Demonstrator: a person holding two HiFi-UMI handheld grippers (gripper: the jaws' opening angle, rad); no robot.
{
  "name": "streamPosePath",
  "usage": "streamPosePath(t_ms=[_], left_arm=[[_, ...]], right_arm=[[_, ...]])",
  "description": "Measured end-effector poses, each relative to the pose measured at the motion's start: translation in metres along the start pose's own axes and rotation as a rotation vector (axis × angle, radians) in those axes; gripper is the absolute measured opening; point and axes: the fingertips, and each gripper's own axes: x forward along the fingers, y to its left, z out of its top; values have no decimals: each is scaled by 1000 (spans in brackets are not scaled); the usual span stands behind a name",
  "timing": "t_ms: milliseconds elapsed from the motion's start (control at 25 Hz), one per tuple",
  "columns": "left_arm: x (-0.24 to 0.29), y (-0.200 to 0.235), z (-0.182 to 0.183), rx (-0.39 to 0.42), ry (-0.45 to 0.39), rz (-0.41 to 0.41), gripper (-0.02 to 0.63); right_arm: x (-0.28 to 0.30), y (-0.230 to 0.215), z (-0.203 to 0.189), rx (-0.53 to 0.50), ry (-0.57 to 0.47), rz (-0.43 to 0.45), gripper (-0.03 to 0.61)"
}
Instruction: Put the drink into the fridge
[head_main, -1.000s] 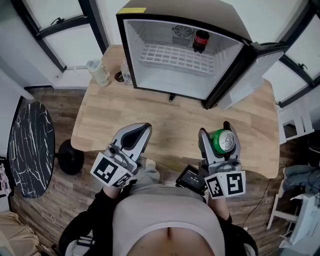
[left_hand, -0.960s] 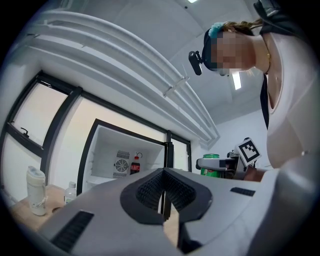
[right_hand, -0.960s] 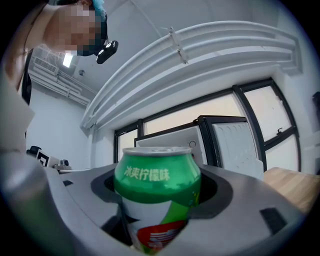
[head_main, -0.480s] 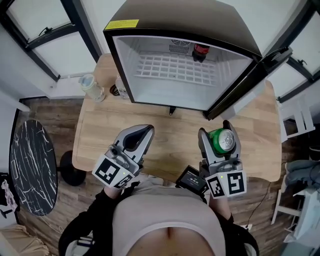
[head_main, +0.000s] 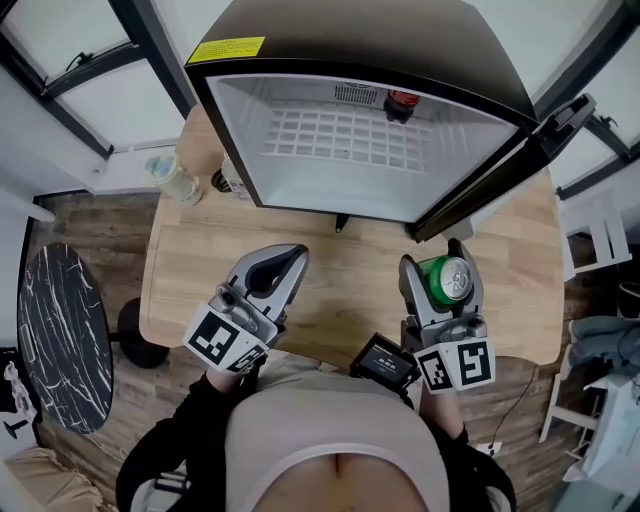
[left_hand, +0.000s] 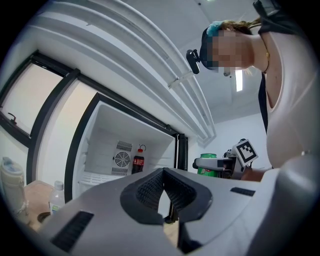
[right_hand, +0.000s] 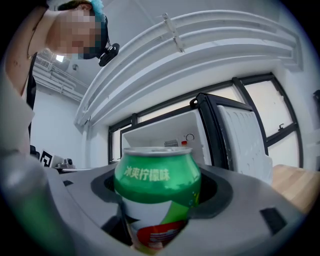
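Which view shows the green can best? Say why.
Right gripper view: the green can sits close up and centred, label legible. Head view shows mainly its top; left gripper view shows a small, distant part.

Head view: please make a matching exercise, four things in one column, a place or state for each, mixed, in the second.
1 green can
2 left gripper
3 fridge door
4 red-capped bottle

a open
b shut, empty
c at the back inside the fridge
d held by the right gripper

Pairs: 1-d, 2-b, 3-a, 4-c.
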Motion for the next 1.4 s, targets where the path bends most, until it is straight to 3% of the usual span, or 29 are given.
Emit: streamPosePath(t_ms=[600,1400], left_arm=[[-7,0,-14,-12,25,117,5],[-37,13,-35,-21,76,242,5]], right_arm=[[44,-8,-54,20,51,126,359],[125,-34,-141,46,116,104,359]])
